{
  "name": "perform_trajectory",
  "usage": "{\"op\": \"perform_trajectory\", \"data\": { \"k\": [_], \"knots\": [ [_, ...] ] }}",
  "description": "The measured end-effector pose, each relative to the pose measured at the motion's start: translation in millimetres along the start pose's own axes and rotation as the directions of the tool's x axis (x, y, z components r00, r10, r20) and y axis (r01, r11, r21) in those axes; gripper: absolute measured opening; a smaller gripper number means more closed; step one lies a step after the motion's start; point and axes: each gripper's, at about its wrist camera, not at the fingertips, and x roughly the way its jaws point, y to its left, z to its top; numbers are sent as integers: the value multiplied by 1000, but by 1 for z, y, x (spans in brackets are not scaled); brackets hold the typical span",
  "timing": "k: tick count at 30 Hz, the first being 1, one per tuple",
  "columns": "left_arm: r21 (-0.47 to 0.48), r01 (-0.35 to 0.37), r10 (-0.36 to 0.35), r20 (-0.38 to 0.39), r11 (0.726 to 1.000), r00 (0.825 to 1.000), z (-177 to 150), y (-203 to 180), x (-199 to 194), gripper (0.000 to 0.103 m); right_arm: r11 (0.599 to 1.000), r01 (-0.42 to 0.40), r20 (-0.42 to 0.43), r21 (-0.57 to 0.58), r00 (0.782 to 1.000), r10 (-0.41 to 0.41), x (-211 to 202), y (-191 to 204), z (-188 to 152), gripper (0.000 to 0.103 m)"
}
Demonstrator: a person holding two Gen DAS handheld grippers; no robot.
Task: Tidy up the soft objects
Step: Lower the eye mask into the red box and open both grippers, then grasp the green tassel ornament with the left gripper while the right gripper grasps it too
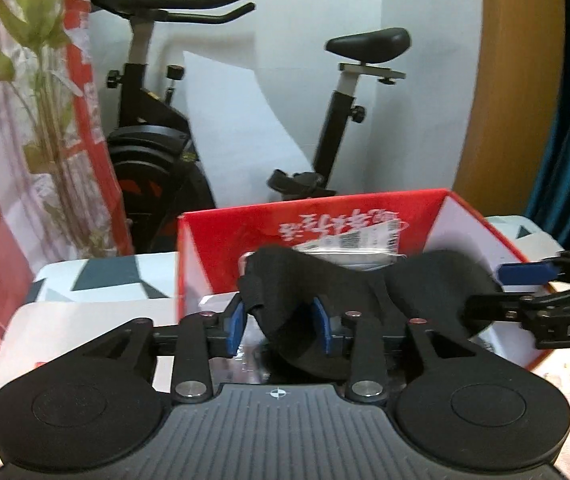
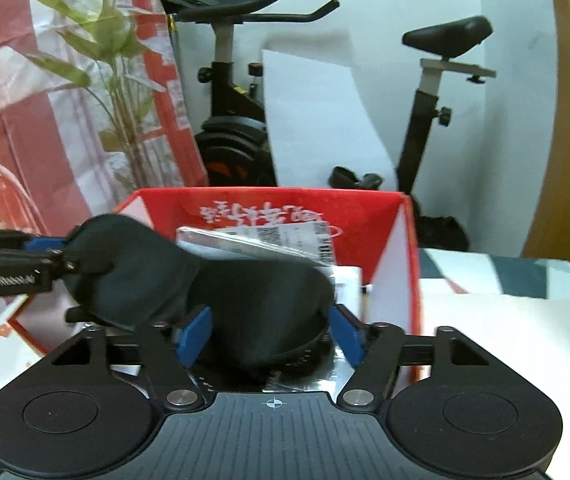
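Left wrist view: left gripper seen with blue pads parted. A black eye mask is draped between them; the strap end lies by the left pad, with visible gaps, so no clamping is seen. The mask hangs over the red box at 12 o'clock. A clear packet is seen in the box behind the mask. Right gripper enters from 3 o'clock, fingers around the mask's right lobe; contact cannot be told from here. Exercise bike stands behind the box at 11 o'clock, plant at 10 o'clock.

Right wrist view: right gripper seen with pads spread wide. The mask's lobe sits between them, not squeezed. The mask is held above the box at 12 o'clock, packet just behind it. Left gripper comes in from 9 o'clock at the mask's other lobe. Bike at 12 o'clock, plant at 10 o'clock.
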Motion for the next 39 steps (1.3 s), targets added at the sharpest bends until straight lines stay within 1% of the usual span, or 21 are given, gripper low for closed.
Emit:
{"op": "perform_trajectory", "data": {
  "k": [1,2,4,5,6,8,10,14,15,17,18,20,22,26,30,33,35,37,39],
  "knots": [
    [-3,-5,5,0,1000,1000,1,1,-1,45,1000,9,7,-11,1000,-9,-2,1,-1,78],
    [-5,-13,13,2,1000,1000,1,3,-4,48,1000,20,18,-22,1000,-20,-6,3,-2,85],
    [-3,-28,28,11,1000,1000,0,4,-11,58,999,38,39,-38,999,-36,-13,6,-4,94],
    [-2,-34,34,15,999,999,1,4,-14,65,998,42,46,-41,998,-41,-17,7,-5,97],
    [-5,-41,41,23,999,999,-1,5,-19,69,998,42,53,-42,998,-40,-21,9,-6,98],
    [-13,-46,46,31,999,998,-3,4,-29,71,999,35,61,-41,998,-32,-28,12,-9,102],
    [-31,-40,41,30,999,999,-6,6,-40,75,998,34,74,-43,997,-31,-37,17,-14,103],
    [-74,-31,33,34,997,999,-20,10,-63,95,998,32,91,-48,996,-27,-54,28,-22,103],
    [-88,-20,22,31,996,999,-26,13,-70,96,998,34,97,-44,995,-30,-59,32,-26,103],
    [-117,-10,14,29,993,999,-37,20,-81,96,999,24,105,-35,994,-20,-66,38,-33,103],
    [-131,-17,21,26,991,999,-45,24,-88,96,999,17,108,-33,994,-14,-70,42,-36,103],
    [-151,-41,45,22,988,999,-60,30,-99,96,999,2,119,-41,993,2,-76,50,-46,103],
    [-173,-74,75,-1,982,997,-77,35,-108,96,999,-20,122,-50,992,26,-82,58,-55,103],
    [-230,-104,94,-53,968,994,-106,41,-119,93,995,-73,79,-62,994,78,-81,72,-70,103],
    [-289,-105,79,-102,952,992,-131,40,-129,90,988,-134,12,-74,991,135,-75,87,-87,101],
    [-336,-81,38,-132,938,991,-148,38,-139,85,981,-165,-34,-104,986,162,-72,97,-100,99],
    [-339,-71,21,-150,938,988,-157,33,-143,84,976,-186,-67,-113,981,180,-69,103,-107,97],
    [-334,-64,7,-169,941,986,-164,29,-145,80,971,-207,-92,-122,976,196,-69,108,-112,97],
    [-344,-55,-8,-178,937,984,-170,27,-146,76,965,-221,-107,-139,973,207,-69,112,-118,97]
  ]
}}
